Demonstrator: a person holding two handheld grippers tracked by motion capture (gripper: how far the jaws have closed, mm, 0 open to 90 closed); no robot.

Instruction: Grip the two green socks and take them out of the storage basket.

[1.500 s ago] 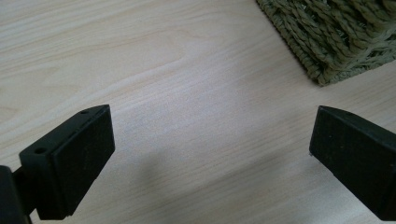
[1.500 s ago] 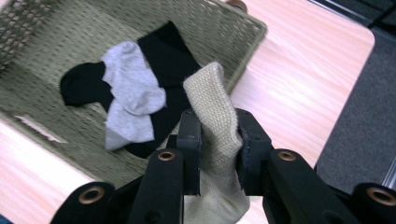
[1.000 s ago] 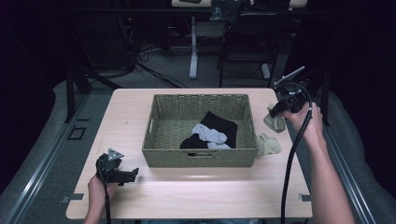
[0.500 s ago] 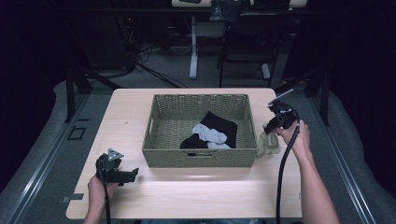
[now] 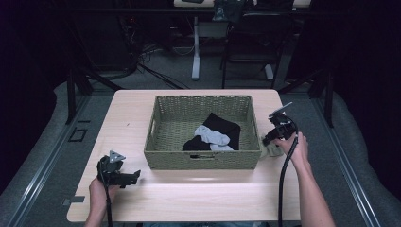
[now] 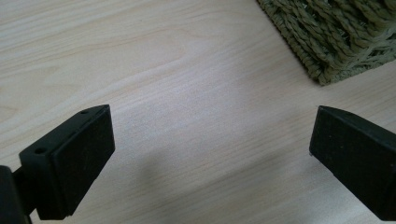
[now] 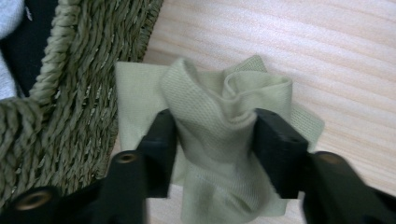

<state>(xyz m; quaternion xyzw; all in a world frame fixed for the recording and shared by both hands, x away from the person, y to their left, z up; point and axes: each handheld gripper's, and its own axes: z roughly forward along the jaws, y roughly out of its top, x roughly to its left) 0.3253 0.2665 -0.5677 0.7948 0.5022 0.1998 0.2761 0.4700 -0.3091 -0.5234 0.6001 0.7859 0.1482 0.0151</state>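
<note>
**Right gripper view: pale green cloth set down beside the basket**

Right gripper view puts the right tool (image 7: 212, 154) low over a crumpled pale green woven cloth (image 7: 219, 126), which rests on the light wooden bench (image 7: 327, 56) just beside the outer wall of the olive woven wicker basket (image 7: 79, 93). Its jaws have just been opening; a bunched fold of cloth stands between them and brushes both pads, though the grip looks slack rather than clamped. By my reading, the step in hand is the release of the cloth onto the bench outside the basket.

Nearer the person, the high view shows the left tool (image 5: 130, 177) idle on the bench front, and its own view shows wide-open jaws with nothing between them.

Farther in, black and grey socks (image 5: 213, 135) lie inside the basket.

Next, the right tool probably needs to open fully and lift straight up, so the fold does not snag and drag along.
</note>
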